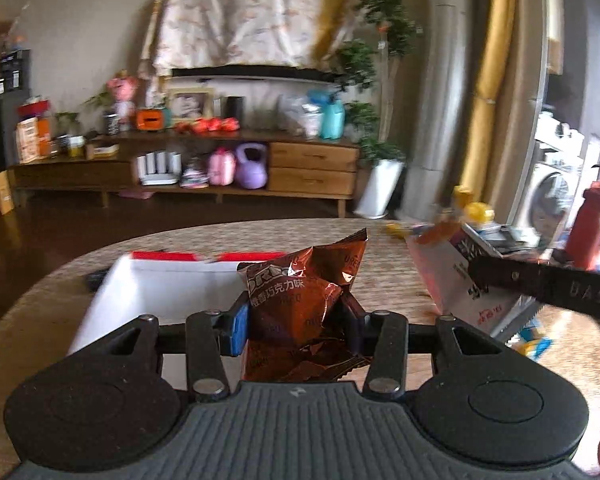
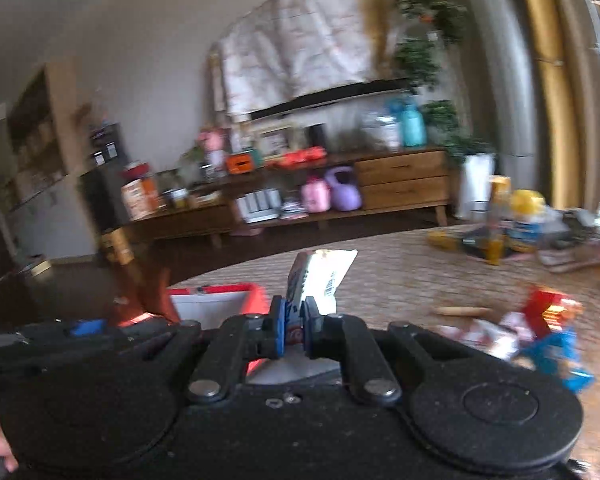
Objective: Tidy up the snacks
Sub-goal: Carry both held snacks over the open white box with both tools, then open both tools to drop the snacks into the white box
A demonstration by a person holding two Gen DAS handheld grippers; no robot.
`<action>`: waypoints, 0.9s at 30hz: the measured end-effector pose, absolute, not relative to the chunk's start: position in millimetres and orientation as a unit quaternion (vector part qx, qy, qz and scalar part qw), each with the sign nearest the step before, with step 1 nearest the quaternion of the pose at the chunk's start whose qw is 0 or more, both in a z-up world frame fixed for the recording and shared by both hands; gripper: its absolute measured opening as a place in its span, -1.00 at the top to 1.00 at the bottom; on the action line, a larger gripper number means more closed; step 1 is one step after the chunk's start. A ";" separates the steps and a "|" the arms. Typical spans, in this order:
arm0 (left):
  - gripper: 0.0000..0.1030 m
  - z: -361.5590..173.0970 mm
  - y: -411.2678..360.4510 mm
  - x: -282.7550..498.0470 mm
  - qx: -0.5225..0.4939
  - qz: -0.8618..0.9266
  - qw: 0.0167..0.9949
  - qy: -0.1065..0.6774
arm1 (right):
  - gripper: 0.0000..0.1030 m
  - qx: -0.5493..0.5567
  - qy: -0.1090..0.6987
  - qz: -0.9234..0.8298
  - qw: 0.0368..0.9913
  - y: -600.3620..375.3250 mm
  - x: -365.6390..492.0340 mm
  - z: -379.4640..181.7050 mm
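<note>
A long low wooden sideboard [image 1: 188, 168] stands against a plain beige wall [image 1: 80, 12], on a dark floor [image 1: 40, 224]. Above the sideboard, a pale patterned cloth [image 1: 240, 20] drapes over something flat on the wall. Two drawers [image 1: 314, 168] fill the sideboard's right end; beside that end a leafy plant [image 1: 384, 40] rises from a white pot [image 1: 382, 188]. Further right of the sideboard hang yellow curtains [image 1: 496, 60], with bright daylight and a washing machine [image 1: 548, 196] beyond. The bench [image 1: 384, 260] in front of the sideboard has a woven-looking top.
</note>
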State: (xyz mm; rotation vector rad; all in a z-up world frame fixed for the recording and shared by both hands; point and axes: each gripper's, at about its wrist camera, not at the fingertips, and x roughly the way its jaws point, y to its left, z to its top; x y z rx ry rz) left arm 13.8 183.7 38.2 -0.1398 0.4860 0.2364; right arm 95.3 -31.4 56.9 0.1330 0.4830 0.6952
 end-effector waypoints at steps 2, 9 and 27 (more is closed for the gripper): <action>0.12 33.9 202.6 13.7 -0.070 0.135 0.957 0.248 | 0.85 0.065 0.243 0.359 0.899 -5.9 99.6 58.9; 0.12 8.3 259.5 22.3 -0.083 0.171 0.939 0.287 | 0.85 0.040 0.281 0.404 0.869 83.4 113.2 53.1; -0.17 -24.5 287.6 36.8 -0.098 0.186 0.920 0.332 | 0.83 -0.036 0.350 0.407 0.843 161.6 128.5 12.8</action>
